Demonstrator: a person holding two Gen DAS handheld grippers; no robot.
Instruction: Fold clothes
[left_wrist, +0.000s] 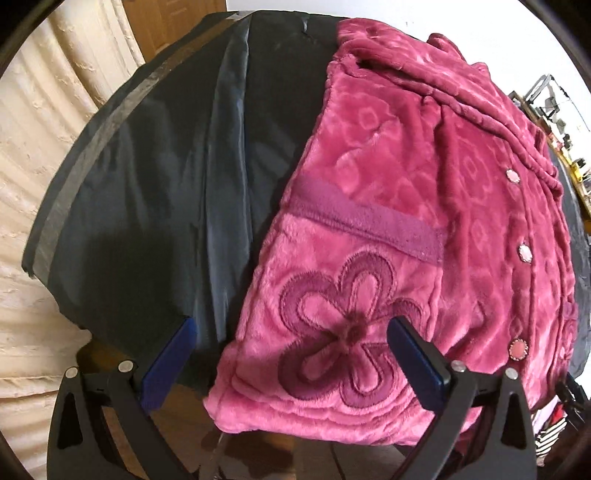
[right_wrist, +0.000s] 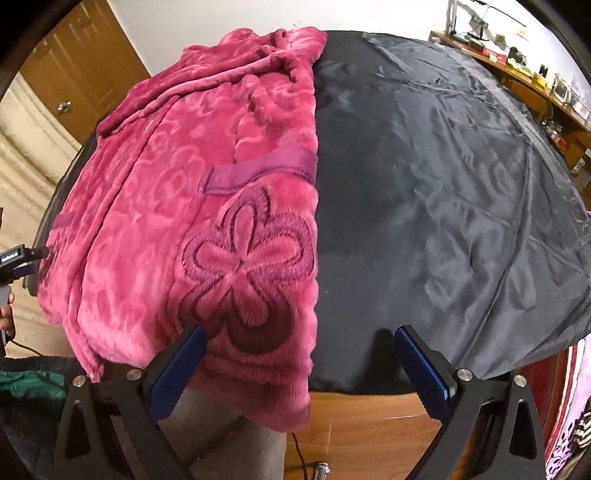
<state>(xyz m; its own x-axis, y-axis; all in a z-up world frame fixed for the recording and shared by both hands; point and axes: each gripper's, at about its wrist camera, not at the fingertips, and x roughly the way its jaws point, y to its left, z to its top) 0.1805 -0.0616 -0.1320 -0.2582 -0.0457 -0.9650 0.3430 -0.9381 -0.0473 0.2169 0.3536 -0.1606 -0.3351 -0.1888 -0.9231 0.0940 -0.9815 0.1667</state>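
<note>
A pink plush robe with an embroidered flower pocket and round buttons lies folded lengthwise on a table under a black cloth. Its hem hangs over the near edge. My left gripper is open and empty, its jaws wide either side of the robe's lower left corner, just above it. In the right wrist view the robe fills the left half of the cloth. My right gripper is open and empty over the robe's right edge near the hem. The left gripper shows at the far left.
A cream bedspread lies to the left of the table. A wooden door stands behind. A cluttered wooden shelf runs along the right wall. Striped textiles hang at the lower right. Wooden floor shows below the table edge.
</note>
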